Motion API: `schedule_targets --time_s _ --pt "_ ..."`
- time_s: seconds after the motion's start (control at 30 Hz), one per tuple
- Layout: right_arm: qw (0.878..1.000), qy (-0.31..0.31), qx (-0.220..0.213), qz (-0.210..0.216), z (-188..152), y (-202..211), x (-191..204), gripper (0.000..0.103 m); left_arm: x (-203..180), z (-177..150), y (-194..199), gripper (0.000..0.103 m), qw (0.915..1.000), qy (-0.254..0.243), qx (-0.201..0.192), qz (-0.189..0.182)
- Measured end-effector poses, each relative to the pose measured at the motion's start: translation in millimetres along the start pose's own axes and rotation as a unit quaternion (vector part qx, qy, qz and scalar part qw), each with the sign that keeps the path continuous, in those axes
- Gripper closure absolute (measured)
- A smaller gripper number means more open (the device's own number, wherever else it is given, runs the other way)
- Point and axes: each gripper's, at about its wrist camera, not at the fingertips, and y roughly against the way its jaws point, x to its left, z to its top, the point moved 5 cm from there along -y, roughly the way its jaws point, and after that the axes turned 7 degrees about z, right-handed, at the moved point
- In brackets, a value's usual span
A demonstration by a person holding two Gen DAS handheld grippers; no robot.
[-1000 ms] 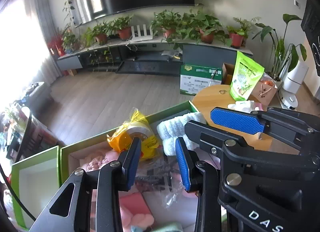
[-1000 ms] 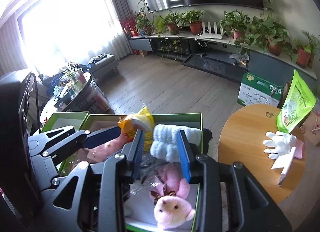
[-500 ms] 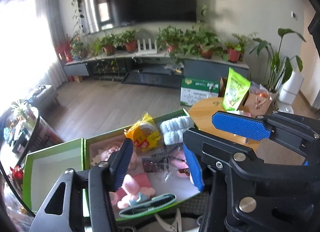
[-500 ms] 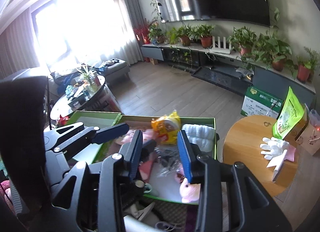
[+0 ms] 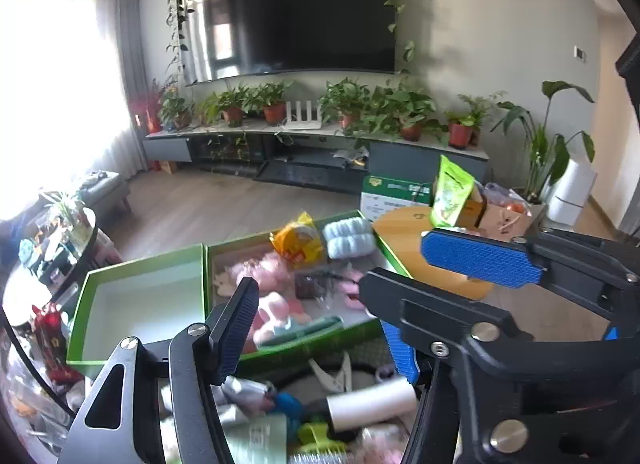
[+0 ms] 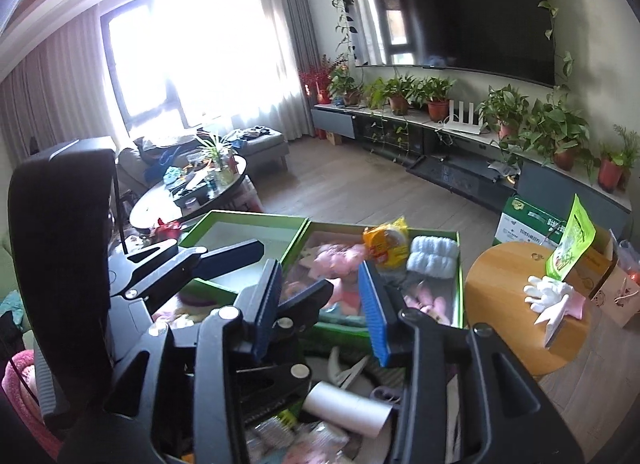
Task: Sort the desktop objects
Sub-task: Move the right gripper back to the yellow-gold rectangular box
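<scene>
A green box [image 5: 352,334] holds pink soft toys, a yellow snack bag [image 5: 298,240] and pale blue rolled cloth [image 5: 348,238]; it also shows in the right wrist view [image 6: 460,276]. Beside it lies its empty green lid tray [image 5: 140,304]. My left gripper [image 5: 316,328] is open and empty, raised above the near clutter. My right gripper [image 6: 320,304] is open and empty, close beside the left one. A white roll [image 5: 372,404] and white clips [image 5: 332,374] lie in the near pile.
A round wooden side table [image 6: 520,304] on the right carries white gloves [image 6: 548,292] and a green pouch [image 6: 568,244]. A dark coffee table [image 6: 192,192] with clutter stands to the left. A TV bench with potted plants [image 5: 320,136] lines the far wall.
Both grippers have pulled back and up away from the green box, which now looks smaller and farther. The near pile with the white roll has come into view. Both stay open and empty.
</scene>
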Motion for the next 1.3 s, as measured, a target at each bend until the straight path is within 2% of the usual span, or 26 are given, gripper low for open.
schedule_targets --time_s 0.1,0.2,0.77,1.3 --pt "1.000 0.005 0.000 0.001 -9 10 15 0.062 2 -11 16 0.042 1.0000 0.003 -0.002 0.001" --pt "1.000 0.008 -0.001 -0.011 -18 20 27 0.058 5 -23 30 0.042 0.9997 0.011 0.003 0.021" --pt "1.000 0.027 0.003 0.014 -73 58 94 0.056 13 -88 106 0.041 0.9992 -0.017 -0.036 0.006" --pt "0.998 0.035 0.024 0.036 -133 56 150 0.056 37 -164 135 0.041 0.9995 -0.017 -0.027 0.008"
